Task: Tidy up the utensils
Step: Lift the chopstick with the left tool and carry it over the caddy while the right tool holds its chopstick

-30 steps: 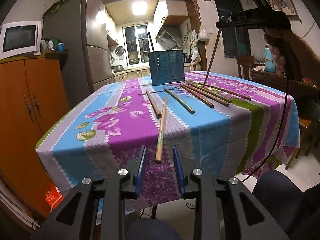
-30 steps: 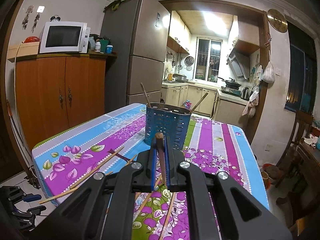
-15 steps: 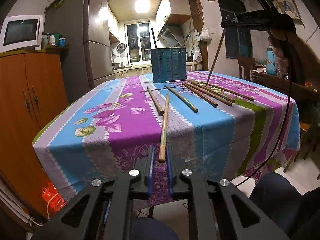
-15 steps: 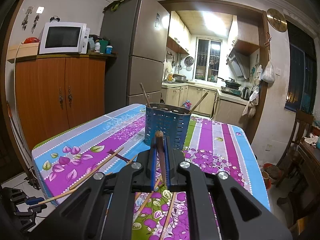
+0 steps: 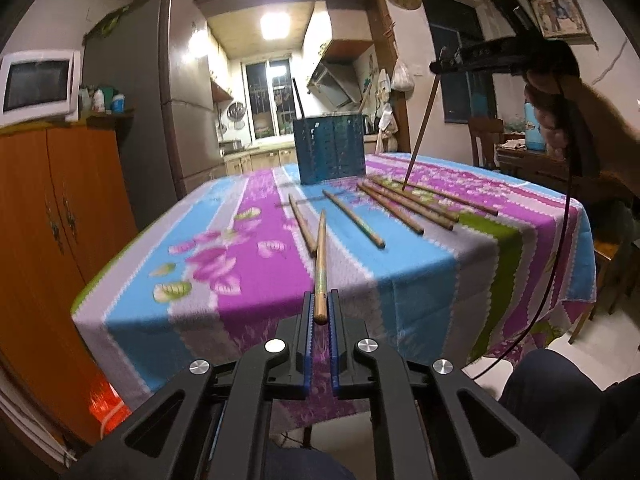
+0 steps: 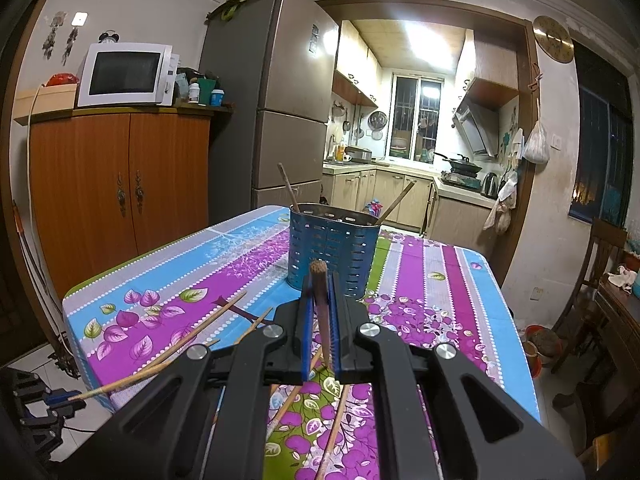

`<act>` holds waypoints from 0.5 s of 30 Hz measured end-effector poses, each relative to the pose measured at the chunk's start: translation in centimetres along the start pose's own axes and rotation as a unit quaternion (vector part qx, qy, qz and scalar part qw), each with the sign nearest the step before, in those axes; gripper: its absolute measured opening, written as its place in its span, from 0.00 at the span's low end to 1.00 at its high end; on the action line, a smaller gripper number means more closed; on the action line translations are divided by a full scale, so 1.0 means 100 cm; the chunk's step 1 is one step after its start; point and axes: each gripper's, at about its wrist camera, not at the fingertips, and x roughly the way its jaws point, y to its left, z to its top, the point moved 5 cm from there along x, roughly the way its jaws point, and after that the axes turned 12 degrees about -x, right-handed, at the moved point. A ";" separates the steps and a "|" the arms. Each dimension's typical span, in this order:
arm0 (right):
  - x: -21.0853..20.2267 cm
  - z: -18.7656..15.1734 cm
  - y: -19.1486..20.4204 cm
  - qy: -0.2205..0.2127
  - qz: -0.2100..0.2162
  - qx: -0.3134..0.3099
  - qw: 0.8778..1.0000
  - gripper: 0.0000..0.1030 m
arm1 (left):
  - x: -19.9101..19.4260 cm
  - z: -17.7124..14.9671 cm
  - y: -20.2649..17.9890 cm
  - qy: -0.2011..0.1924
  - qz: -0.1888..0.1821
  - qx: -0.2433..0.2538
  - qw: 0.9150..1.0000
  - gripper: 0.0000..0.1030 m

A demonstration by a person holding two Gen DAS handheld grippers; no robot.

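Change, left gripper (image 5: 320,312): a second ago its blue-padded jaws stood wide on either side of the near end of a long wooden chopstick (image 5: 321,256); now the jaws are narrow and pinch that end, which rises off the cloth.
Change, right gripper (image 6: 320,316): as before, its jaws are clamped on a dark brown chopstick (image 6: 321,312), held nearly upright; in the left view the tip (image 5: 405,188) hangs just above the loose sticks.
Worktop: a table under a flowered cloth striped blue, purple and grey (image 5: 224,280), with a green stripe (image 5: 500,280) at the right.
Loose chopsticks: one short wooden stick (image 5: 302,224) lies just left of the gripped one, their far parts close together; another (image 5: 354,220) lies to the right; a cluster of dark sticks (image 5: 412,208) lies further right, fanned towards the far right edge.
Container: a blue perforated metal utensil holder (image 6: 333,250) stands upright at the far middle of the worktop, beyond every loose stick.
Contents: two chopsticks lean out of it, one dark to the left (image 6: 287,188), one pale to the right (image 6: 396,202).
In the way: the right gripper body fills the upper right of the left view; nothing lies between the holder and either gripper.
Surroundings: an orange wooden cabinet (image 6: 120,184) with a white microwave (image 6: 126,74), a grey refrigerator (image 6: 280,112), and the lit kitchen beyond.
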 end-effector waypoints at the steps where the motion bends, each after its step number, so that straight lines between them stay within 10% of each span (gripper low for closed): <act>1: 0.000 -0.001 0.000 0.000 0.000 0.000 1.000 0.05 | -0.002 0.004 -0.002 -0.005 0.000 0.004 1.000 0.08; 15: -0.006 -0.001 -0.005 -0.009 -0.006 -0.003 1.000 0.05 | -0.012 0.081 -0.022 -0.097 -0.008 0.041 0.994 0.07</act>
